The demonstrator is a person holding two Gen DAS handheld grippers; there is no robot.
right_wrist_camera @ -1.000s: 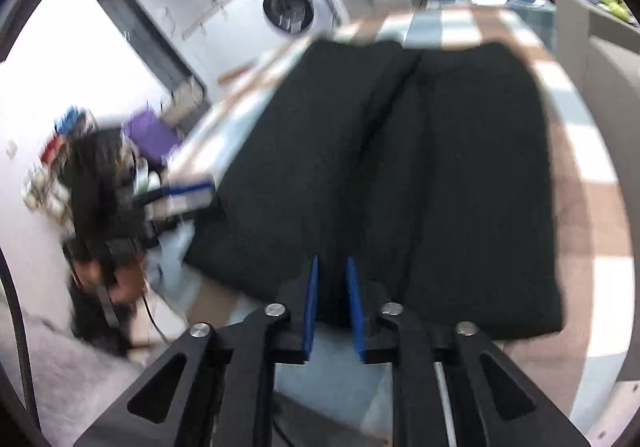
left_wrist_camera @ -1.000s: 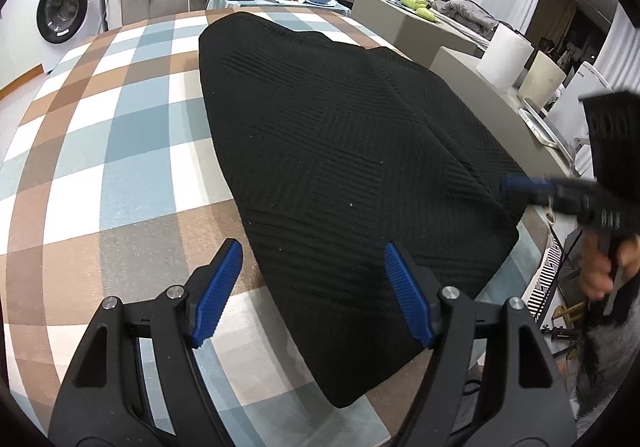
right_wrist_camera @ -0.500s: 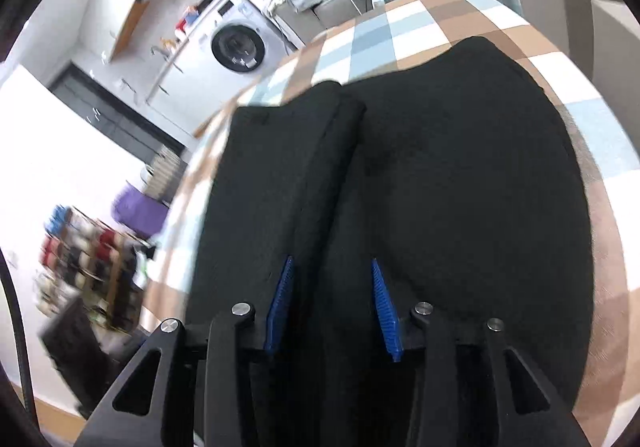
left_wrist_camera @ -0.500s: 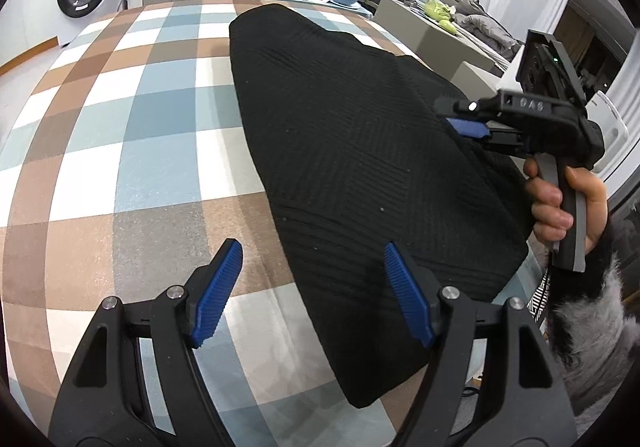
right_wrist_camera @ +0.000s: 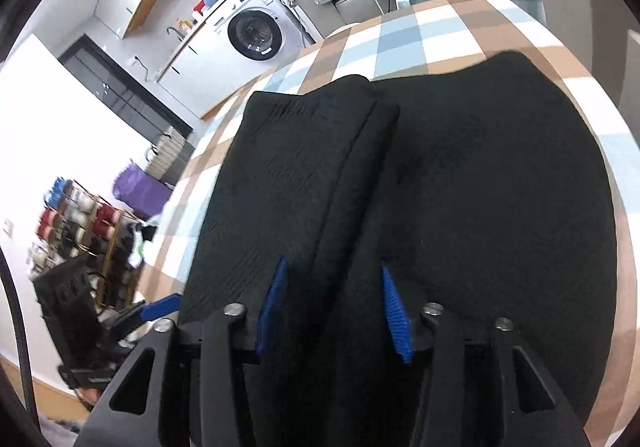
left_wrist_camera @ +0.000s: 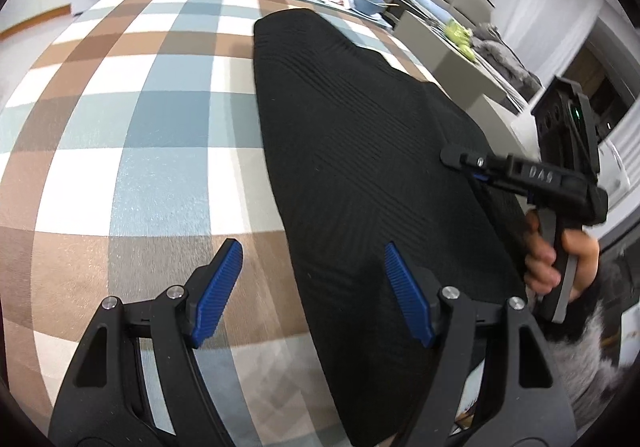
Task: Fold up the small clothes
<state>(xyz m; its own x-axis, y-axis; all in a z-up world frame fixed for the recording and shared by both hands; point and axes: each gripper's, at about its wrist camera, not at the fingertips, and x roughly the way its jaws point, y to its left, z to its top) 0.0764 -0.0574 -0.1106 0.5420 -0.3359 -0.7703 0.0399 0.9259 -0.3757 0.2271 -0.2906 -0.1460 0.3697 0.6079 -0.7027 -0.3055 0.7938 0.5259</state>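
The black ribbed knit garment (left_wrist_camera: 360,167) lies flat on the checked tablecloth (left_wrist_camera: 120,127), soft and probably limp, best pinched at its near hem; the left gripper (left_wrist_camera: 312,295) gapes empty, the right gripper (right_wrist_camera: 334,311) is closing over a fold, seemingly ungripped.

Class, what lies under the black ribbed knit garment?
The black ribbed knit garment lies on a brown, blue and white checked cloth. Whatever the garment covers is hidden.

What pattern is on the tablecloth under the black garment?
A check of brown, pale blue and white squares on the tablecloth, clearest in the left wrist view.
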